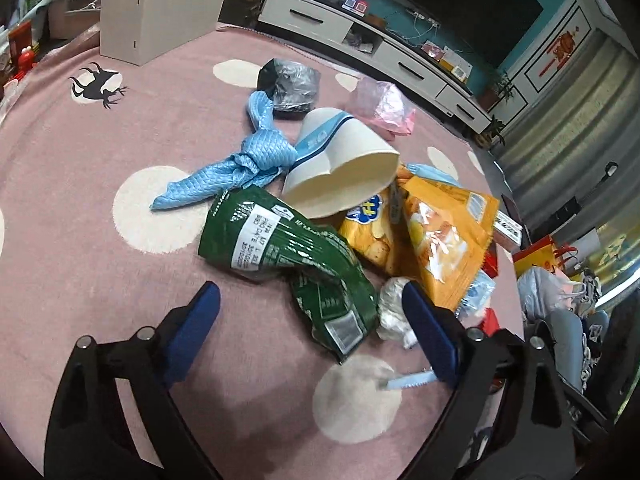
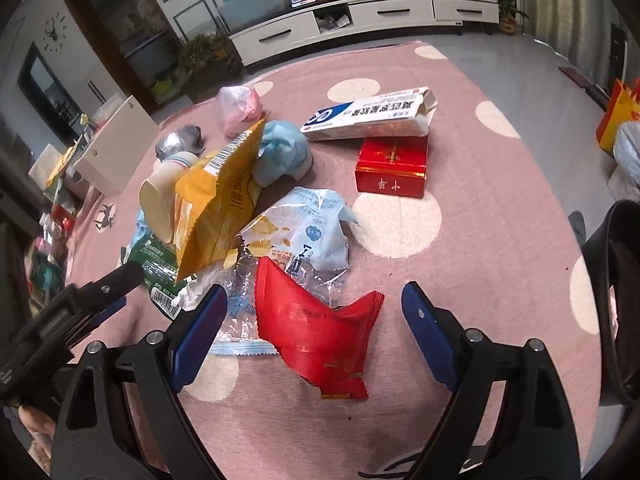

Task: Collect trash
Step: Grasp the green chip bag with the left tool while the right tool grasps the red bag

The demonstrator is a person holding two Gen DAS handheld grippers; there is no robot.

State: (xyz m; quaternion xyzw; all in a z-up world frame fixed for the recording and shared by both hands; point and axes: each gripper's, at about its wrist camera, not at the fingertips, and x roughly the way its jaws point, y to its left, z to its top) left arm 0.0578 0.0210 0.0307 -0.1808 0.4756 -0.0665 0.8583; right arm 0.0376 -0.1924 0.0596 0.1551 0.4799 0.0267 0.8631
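A pile of trash lies on a pink dotted rug [image 1: 80, 240]. In the left wrist view my left gripper [image 1: 312, 300] is open, its fingers astride a crumpled green wrapper [image 1: 280, 248]. Behind it lie a paper cup [image 1: 344, 168], a yellow chip bag [image 1: 432, 232], a blue cloth [image 1: 240, 164] and a white wad [image 1: 394, 308]. In the right wrist view my right gripper [image 2: 314, 304] is open around a red wrapper [image 2: 316, 328]. Beyond it are a clear snack bag [image 2: 304, 228], the yellow bag [image 2: 220, 208], a red box [image 2: 392, 164] and a white carton [image 2: 372, 120].
A white box [image 1: 160, 12] stands at the rug's far left edge. A white TV cabinet [image 2: 360, 20] runs along the back wall. Bags and shoes [image 1: 568, 300] crowd the floor right of the rug. A pink plastic bag [image 2: 238, 108] and a black bag [image 1: 292, 84] lie behind the pile.
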